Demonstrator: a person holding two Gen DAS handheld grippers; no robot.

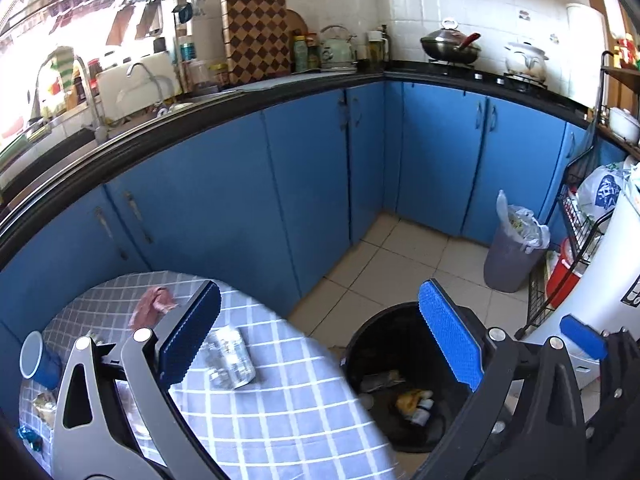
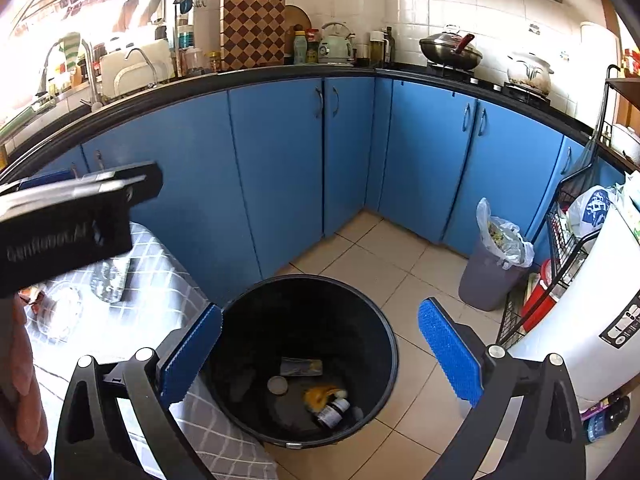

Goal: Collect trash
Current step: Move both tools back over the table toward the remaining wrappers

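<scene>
So from the left wrist cam, the left gripper has its blue pads spread wide with nothing between them, hanging over the right edge of the round table with the grey checked cloth. On that cloth there's a crushed clear plastic bottle lying on its side near the middle, a crumpled pinkish wrapper toward the far edge, a blue cup tipped over at the left edge, and some more scraps at the near left that are too blurry to name. The black trash bin sits on the floor tiles just beside the table's right edge, with a few bits of rubbish at the bottom. Further back by the blue cabinets is a grey bin with a white bag liner. Right wrist cam now: the right gripper is spread wide too, holding nothing, hovering above the black trash bin. Down inside I can see a small dark bottle, something yellow, a flat packet and a round lid. The left gripper's body pokes in from the left above the table, where the plastic bottle is lying.
</scene>
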